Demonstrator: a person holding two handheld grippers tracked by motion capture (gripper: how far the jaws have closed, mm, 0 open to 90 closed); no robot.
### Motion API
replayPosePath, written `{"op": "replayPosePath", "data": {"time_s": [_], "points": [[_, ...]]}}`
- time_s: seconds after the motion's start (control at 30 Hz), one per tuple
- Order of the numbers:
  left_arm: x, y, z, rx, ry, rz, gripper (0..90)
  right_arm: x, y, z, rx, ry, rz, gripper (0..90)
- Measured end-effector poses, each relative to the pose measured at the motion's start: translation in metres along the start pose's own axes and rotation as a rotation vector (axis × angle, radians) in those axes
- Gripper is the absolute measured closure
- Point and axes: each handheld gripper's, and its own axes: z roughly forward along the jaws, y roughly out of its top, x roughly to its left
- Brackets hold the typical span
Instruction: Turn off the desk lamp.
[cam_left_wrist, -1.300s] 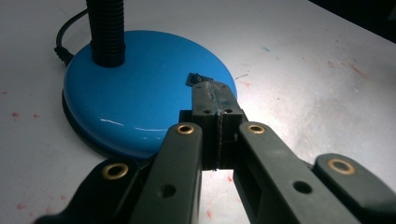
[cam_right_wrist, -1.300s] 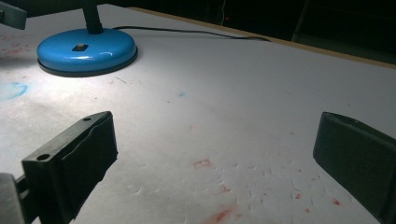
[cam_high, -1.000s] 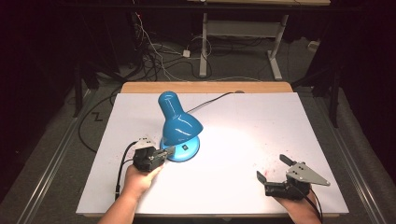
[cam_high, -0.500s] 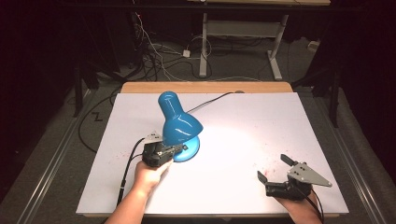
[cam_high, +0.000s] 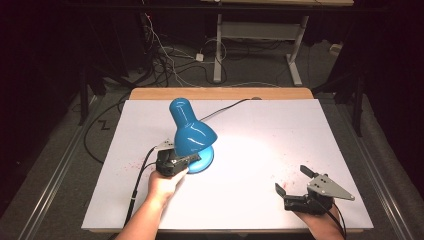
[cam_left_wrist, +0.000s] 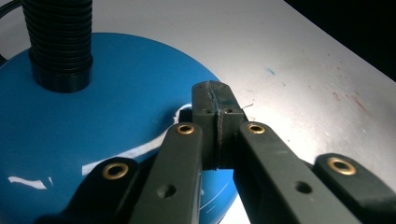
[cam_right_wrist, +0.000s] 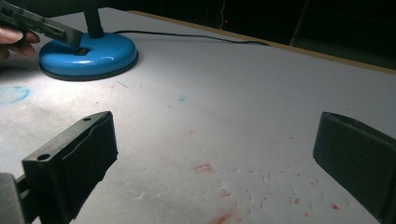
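**A:** State of the left tool (cam_left_wrist: 215, 105)?

**B:** Shut, jaws pressed flat together, nothing gripped between them. Tip laid on the blue base (cam_left_wrist: 93, 121) of the lamp (cam_high: 192, 135), at the small black switch (cam_right_wrist: 81, 51), as seen in the right gripper view. Pressing or merely touching: cannot tell.

**A:** And of the right tool (cam_high: 293, 180)?

**B:** Wide open, empty, held low over the desk (cam_high: 280, 125). Well apart from the lamp, far ahead and to the left of this tool.

**A:** Handling of the lamp?

**B:** Judged bottom-heavy: broad glossy base directly under the left tool's tip, ribbed black neck (cam_left_wrist: 58, 42) just beyond it, shade leaning over above it. Hard, smooth enamel, likely slippery for pads. Neck probably bendable, so poor for lifting. Best taken by the rim of the base or low on the neck; for the switch, a shut tip pushed straight down. Cord (cam_right_wrist: 187, 36) trailing away beyond the base, likely to drag on any shift.

**A:** Surface and room?

**B:** White matt sheet, flecked red (cam_right_wrist: 203, 167) near the right tool, brightly lit beside the left tool, with a wooden edge at the far side. Beyond that, a dark room, cables (cam_high: 165, 55) on the floor, the frame of another desk.
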Motion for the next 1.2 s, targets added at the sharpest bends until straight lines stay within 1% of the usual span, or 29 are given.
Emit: {"op": "replayPosePath", "data": {"time_s": [0.2, 0.3, 0.33, 0.43, 0.97, 1.13, 1.2], "points": [[0.0019, 0.0004, 0.0019, 0.007, -0.005, -0.006, 87.8, 0.0015, -0.0006, 0.0022, 0.007, 0.001, -0.005, 0.4], [0.0015, 0.0004, 0.0025, 0.007, -0.004, -0.001, 87.8, 0.0015, -0.0004, 0.0025, 0.006, 0.002, -0.006, 0.4], [0.003, 0.0008, 0.0014, 0.027, -0.004, 0.028, 87.8, 0.0014, -0.0004, 0.0025, 0.006, 0.001, -0.006, 0.4], [0.0012, 0.0002, 0.0025, 0.032, 0.001, 0.043, 87.8, 0.0014, -0.0004, 0.0026, 0.006, 0.001, -0.005, 0.4], [0.0018, 0.0, 0.0032, 0.025, -0.002, 0.03, 87.9, 0.0013, 0.0006, 0.0009, 0.003, -0.001, -0.007, 0.4], [0.0001, -0.0005, 0.0038, 0.024, 0.009, 0.043, 87.9, 0.002, 0.0004, 0.0006, 0.002, 0.0, -0.008, 0.8], [0.0004, -0.0005, 0.0038, 0.024, 0.006, 0.038, 87.9, 0.0026, 0.0008, 0.0005, 0.0, 0.002, -0.013, 0.9]]}}
